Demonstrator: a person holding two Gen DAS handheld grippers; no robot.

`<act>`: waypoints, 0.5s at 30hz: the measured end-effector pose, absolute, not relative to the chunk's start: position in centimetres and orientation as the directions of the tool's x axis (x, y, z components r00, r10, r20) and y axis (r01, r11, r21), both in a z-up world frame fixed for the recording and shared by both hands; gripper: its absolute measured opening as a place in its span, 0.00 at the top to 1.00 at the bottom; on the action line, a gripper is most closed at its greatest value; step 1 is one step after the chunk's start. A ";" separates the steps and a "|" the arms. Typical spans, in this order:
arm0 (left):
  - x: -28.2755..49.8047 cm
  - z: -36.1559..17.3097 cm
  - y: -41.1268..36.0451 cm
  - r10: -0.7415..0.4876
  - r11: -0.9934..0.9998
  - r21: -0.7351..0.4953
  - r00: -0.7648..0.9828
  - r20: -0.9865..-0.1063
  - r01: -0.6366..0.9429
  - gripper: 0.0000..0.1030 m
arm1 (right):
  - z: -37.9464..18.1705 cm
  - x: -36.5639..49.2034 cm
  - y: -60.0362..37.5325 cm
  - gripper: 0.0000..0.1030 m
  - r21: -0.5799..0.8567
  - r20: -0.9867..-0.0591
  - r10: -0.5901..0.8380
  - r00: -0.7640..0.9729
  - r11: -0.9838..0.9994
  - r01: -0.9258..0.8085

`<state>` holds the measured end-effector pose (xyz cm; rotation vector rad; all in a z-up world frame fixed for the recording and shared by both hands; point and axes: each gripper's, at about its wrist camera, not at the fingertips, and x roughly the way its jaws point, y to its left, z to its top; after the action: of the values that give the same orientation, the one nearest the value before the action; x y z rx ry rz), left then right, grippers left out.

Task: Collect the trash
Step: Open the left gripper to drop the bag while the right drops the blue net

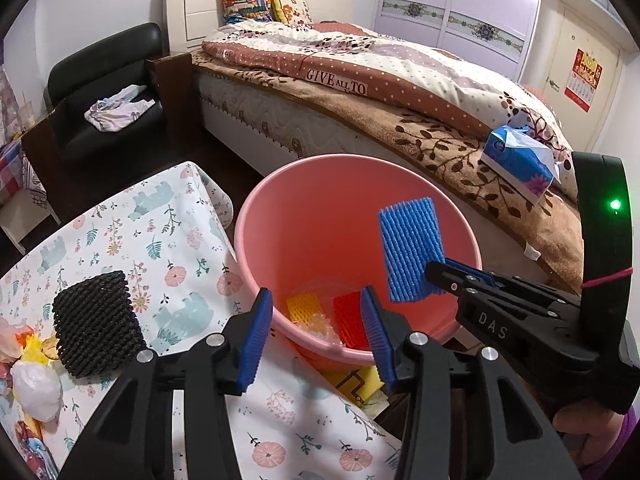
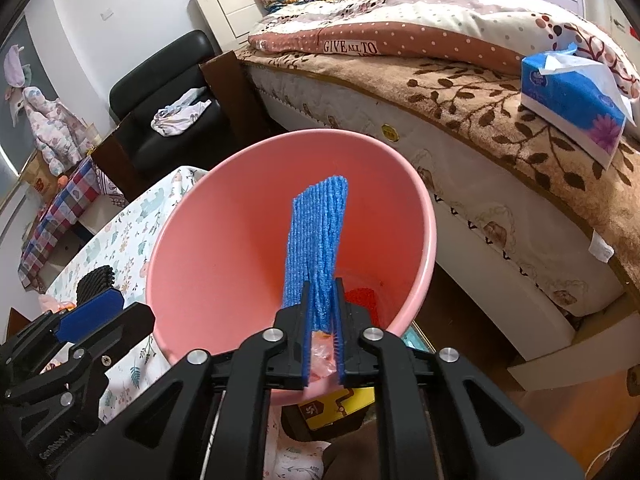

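Right gripper (image 2: pixel 322 320) is clamped on the near end of a blue foam net (image 2: pixel 316 240), a flat ribbed sleeve of bright blue mesh. The net stands tilted up and away from the gripper, over the open mouth of the pink bucket (image 1: pixel 256 216).

Left gripper (image 1: pixel 316 336) stands wide open with nothing between its blue pads (image 1: pixel 254 340), poised at the bucket's near rim.

In the bucket bottom: a yellow foam net (image 1: pixel 304 306), a red foam net (image 1: pixel 348 320) and some clear crinkled plastic.

Bench (image 1: pixel 168 240), left of the bucket, has a floral cloth. On it lie a black foam net (image 1: pixel 96 324) and, at the near left edge, plastic bags (image 1: pixel 36 388).

A bed (image 1: pixel 400 120) stands beyond the bucket, with a blue tissue pack (image 1: pixel 520 160) on its near edge.
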<state>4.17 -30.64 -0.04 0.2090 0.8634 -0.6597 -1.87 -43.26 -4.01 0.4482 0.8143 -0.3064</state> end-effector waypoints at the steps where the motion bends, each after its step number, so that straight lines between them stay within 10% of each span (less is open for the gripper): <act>1: 4.1 0.0 -30.5 -0.452 0.786 -0.089 0.470 -0.758 0.612 0.56 | -3.9 -1.9 -43.2 0.76 0.264 -0.750 -0.092 0.655 0.866 0.425; 15: 3.9 1.7 -26.9 -0.459 0.814 -0.111 0.514 -0.725 0.571 0.56 | -1.6 -2.9 -41.2 0.67 0.244 -0.701 -0.122 0.702 0.884 0.398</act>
<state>3.85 -26.86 1.69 0.1481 0.8240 -0.6218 -2.88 -41.23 -1.57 0.3977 0.7398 -0.2980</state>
